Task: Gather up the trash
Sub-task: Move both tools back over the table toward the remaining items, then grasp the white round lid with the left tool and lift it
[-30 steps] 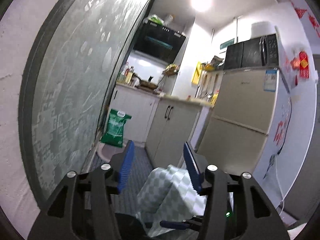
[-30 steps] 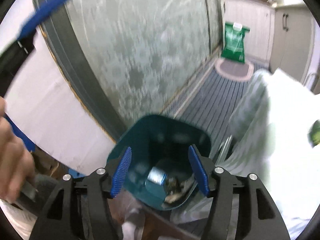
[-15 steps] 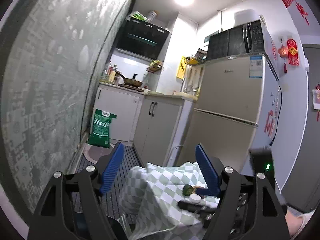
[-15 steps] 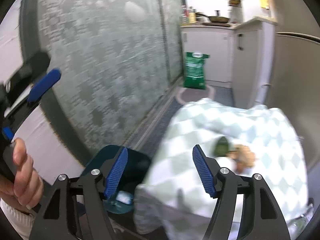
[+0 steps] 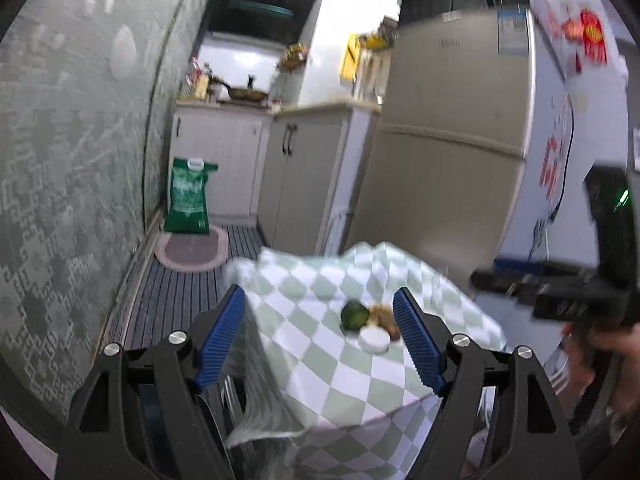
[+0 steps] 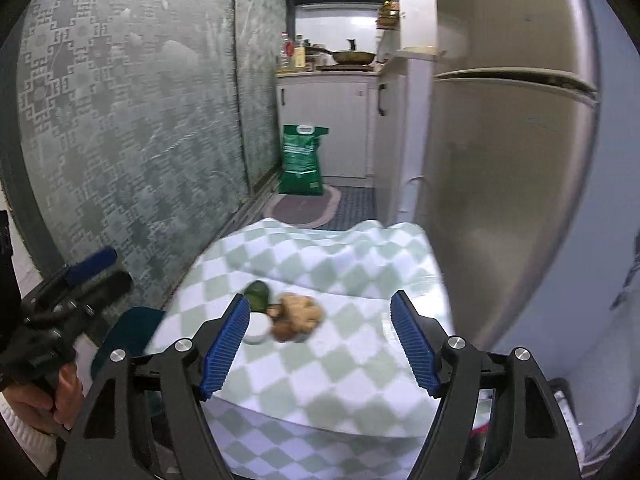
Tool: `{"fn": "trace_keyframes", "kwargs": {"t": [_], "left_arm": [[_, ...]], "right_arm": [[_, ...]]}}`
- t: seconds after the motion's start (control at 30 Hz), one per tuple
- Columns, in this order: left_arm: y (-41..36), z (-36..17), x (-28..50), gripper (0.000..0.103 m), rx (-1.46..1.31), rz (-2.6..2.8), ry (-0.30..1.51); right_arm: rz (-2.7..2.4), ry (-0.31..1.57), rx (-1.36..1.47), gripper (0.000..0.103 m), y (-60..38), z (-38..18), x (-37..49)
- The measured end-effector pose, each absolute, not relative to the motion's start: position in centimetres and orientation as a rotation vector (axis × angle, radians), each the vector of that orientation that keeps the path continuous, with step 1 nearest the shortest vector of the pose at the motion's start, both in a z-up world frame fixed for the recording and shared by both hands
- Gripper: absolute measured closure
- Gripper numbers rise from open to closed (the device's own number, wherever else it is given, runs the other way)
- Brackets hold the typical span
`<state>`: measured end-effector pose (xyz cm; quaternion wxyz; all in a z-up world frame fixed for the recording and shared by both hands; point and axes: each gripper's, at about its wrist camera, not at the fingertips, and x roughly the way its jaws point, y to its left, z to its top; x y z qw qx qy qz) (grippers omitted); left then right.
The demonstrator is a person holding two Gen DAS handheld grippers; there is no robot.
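A small table with a green-and-white checked cloth (image 5: 320, 344) (image 6: 344, 364) holds a dark green round scrap (image 5: 354, 316) (image 6: 257, 294), a white lid (image 5: 374, 340) (image 6: 256, 328) and a brown crumpled scrap (image 5: 386, 316) (image 6: 298, 314). My left gripper (image 5: 320, 340) is open and empty, a little short of these things. My right gripper (image 6: 320, 340) is open and empty above the near part of the cloth. The teal trash bin (image 6: 128, 334) stands left of the table, partly hidden.
A patterned glass door (image 5: 72, 184) runs along the left. A beige fridge (image 5: 448, 168) (image 6: 504, 184) stands close behind the table on the right. A green sack (image 5: 188, 196) (image 6: 302, 160), an oval mat (image 5: 192, 248) and white cabinets (image 5: 304, 176) lie beyond.
Both grippers have swung up and away from the teal bin toward the table. The trash on the cloth has come into view between the fingers. Both stay open.
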<state>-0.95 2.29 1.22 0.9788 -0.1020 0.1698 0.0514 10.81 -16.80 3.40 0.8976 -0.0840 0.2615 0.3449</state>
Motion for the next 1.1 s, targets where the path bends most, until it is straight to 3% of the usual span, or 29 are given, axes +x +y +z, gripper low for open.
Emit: {"fn": "trace_keyframes", "kwargs": {"t": [0.23, 0.3, 0.4, 0.93, 1.03, 1.07, 1.1], "left_arm": [[-1.3, -1.8, 2.8, 0.028, -0.124, 0.069, 0.508], [-2.1, -2.6, 3.8, 0.038, -0.099, 0.071, 0.554], [-2.7, -3.8, 5.3, 0.043, -0.09, 0.077, 0.616], [-3.9, -4.1, 8.2, 0.054, -0.081, 0.083, 0.639], [-4.0, -4.2, 8.7, 0.062, -0.065, 0.099, 0.642], [-3.9, -4.2, 8.8, 0.071, -0.063, 0.102, 0.643], [-3.9, -4.1, 8.9, 0.071, -0.064, 0.101, 0.645]], "right_arm": [[0.685, 0.549, -0.141, 0.028, -19.4, 3.1, 11.3], [0.684, 0.556, -0.141, 0.028, -19.9, 2.9, 11.4], [0.682, 0.566, -0.141, 0.028, -20.5, 2.7, 11.7], [0.677, 0.592, -0.183, 0.028, -22.2, 1.8, 12.1], [0.691, 0.596, -0.235, 0.028, -21.6, 1.5, 12.2], [0.702, 0.604, -0.263, 0.028, -21.2, 1.3, 12.2], [0.707, 0.61, -0.305, 0.028, -20.8, 1.0, 12.2]]}}
